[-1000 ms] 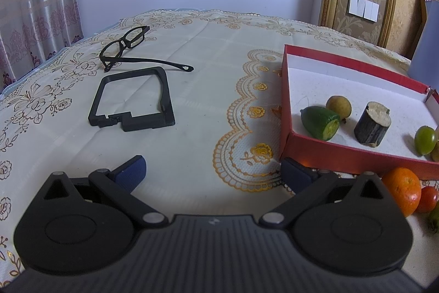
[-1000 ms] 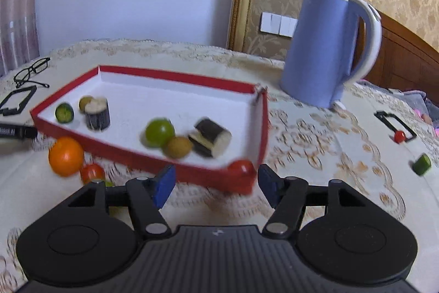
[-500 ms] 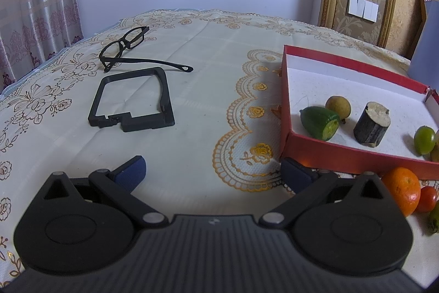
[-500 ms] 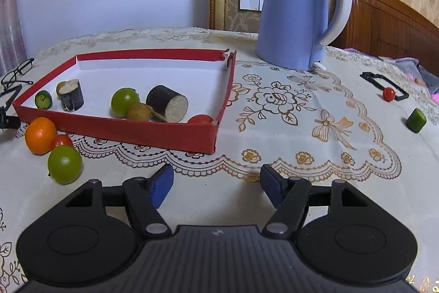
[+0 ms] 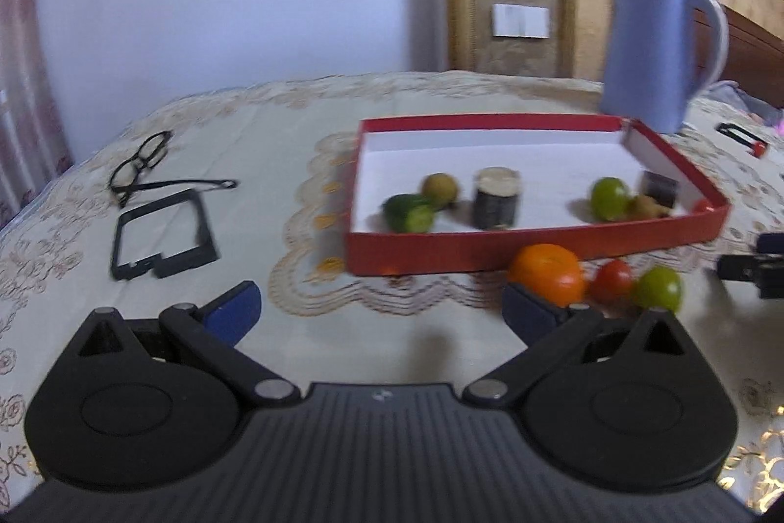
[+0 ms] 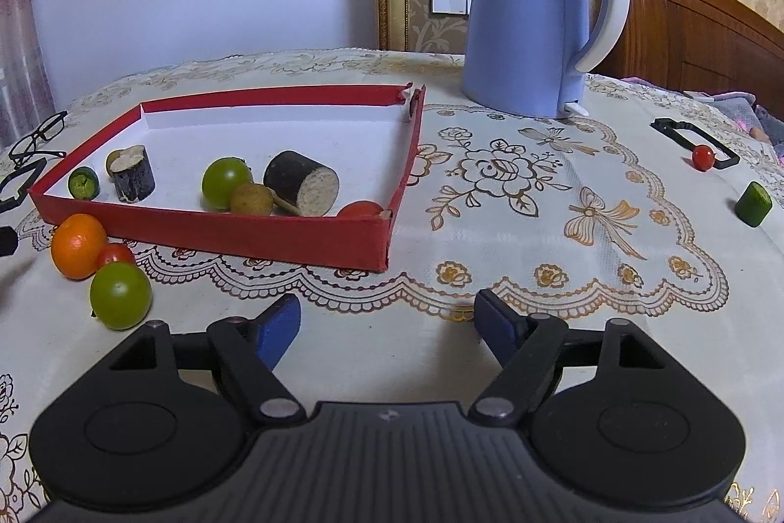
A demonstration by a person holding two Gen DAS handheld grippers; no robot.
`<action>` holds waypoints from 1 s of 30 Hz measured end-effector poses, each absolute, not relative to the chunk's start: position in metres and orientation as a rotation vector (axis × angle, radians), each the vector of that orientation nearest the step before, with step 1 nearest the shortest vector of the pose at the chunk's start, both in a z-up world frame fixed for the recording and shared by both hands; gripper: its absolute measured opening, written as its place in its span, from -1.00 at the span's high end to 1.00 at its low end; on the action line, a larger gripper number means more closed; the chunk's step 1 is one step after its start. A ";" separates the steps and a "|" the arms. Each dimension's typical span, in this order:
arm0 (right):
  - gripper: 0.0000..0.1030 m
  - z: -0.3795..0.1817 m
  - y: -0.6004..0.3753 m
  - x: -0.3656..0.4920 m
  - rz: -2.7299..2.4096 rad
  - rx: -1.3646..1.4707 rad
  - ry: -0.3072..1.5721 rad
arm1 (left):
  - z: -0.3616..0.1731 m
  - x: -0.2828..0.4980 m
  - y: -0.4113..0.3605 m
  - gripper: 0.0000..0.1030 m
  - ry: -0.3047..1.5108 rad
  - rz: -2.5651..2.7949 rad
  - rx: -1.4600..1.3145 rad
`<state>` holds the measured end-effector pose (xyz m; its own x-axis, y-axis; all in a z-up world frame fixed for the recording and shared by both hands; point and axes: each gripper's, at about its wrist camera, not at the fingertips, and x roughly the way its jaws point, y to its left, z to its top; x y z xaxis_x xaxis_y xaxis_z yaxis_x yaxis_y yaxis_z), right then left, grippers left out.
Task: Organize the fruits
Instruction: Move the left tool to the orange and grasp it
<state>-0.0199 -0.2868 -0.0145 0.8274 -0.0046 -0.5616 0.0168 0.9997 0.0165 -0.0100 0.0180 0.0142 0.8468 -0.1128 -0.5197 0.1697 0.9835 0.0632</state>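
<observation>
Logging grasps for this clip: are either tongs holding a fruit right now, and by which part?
Nothing is held. The left tongs and right tongs are both open and empty above the tablecloth.

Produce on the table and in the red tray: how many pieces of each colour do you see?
Green pieces: 4
Red tomatoes: 3
Orange: 1
Tan round fruits: 2
Dark cut cylinders: 2
Total: 12

A table under a cream floral tablecloth (image 6: 490,229) carries a shallow red cardboard tray (image 6: 245,236), blue plastic kettle (image 6: 529,8), black-framed glasses (image 5: 142,160) and loose round orange (image 6: 78,246).
</observation>
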 end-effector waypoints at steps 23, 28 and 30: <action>-0.56 -0.015 -0.286 -0.019 -0.008 0.021 0.598 | 0.005 0.015 -0.035 -0.76 0.582 -0.248 0.122; -0.56 -0.015 -0.286 -0.019 -0.008 0.022 0.597 | -0.002 0.018 -0.036 -0.64 0.598 -0.268 0.113; -0.56 -0.015 -0.286 -0.019 -0.008 0.021 0.597 | -0.004 0.016 -0.037 -0.39 0.594 -0.288 0.119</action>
<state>-0.0194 -0.2859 -0.0154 0.8267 -0.0016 -0.5626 0.0141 0.9997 0.0178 0.0158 -0.0374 -0.0039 0.7900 -0.2331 -0.5671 0.3015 0.9531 0.0282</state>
